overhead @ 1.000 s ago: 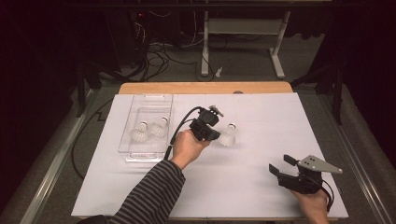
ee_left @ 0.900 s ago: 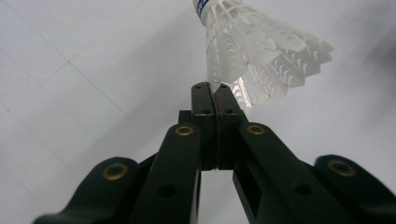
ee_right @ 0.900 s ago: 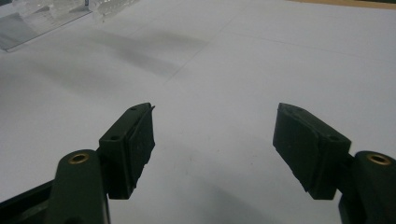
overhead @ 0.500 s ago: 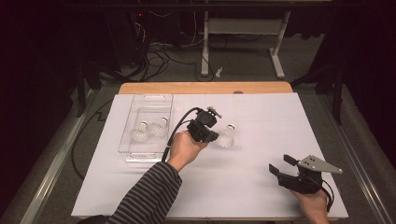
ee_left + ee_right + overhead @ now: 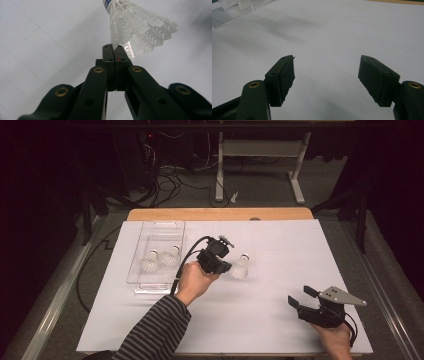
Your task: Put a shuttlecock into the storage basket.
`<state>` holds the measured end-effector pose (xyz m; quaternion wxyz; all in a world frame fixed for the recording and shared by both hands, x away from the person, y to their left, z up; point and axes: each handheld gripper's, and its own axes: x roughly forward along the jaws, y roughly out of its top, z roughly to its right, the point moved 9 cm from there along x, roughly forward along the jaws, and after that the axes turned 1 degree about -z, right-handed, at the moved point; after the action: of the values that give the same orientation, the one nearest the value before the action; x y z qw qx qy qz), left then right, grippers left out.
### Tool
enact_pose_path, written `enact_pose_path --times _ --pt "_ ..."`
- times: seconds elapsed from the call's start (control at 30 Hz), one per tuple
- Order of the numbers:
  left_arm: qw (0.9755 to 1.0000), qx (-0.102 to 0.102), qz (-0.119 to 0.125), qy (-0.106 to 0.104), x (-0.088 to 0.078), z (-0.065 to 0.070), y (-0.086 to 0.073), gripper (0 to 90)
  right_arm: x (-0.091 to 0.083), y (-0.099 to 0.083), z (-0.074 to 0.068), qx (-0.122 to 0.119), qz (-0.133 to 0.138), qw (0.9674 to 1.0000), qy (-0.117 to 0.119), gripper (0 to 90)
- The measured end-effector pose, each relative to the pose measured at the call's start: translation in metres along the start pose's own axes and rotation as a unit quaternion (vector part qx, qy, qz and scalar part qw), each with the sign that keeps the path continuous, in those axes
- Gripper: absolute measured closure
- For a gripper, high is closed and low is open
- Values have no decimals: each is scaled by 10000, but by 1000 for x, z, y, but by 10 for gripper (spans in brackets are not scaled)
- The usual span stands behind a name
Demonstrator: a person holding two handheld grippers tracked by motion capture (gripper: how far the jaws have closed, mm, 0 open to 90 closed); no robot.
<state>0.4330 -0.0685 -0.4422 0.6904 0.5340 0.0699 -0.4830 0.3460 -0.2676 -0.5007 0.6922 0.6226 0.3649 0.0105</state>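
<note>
We clamp our left gripper (image 5: 115, 47) fingers together on the white feathered shuttlecock's (image 5: 136, 27) skirt edge to carry it; our right gripper (image 5: 327, 75) fingers stand apart, idle near the desk's (image 5: 280, 250) front right corner.

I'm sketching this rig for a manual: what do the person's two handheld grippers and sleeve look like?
Both are black two-jaw tools. The left gripper trails a black cable; its jaw links carry brass-coloured rivets, with a small red mark at the pad seam. The right gripper has flat rectangular pads and a grey three-cornered plate on top. The left arm's sleeve is dark with light stripes.
</note>
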Motion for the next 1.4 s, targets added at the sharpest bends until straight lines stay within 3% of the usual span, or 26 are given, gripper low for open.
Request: enact_pose_path --times 1.4 --pt "10000 -25 47 47 -20 -14 -7 897 0 0 0 1 -8 10000 -4 299"
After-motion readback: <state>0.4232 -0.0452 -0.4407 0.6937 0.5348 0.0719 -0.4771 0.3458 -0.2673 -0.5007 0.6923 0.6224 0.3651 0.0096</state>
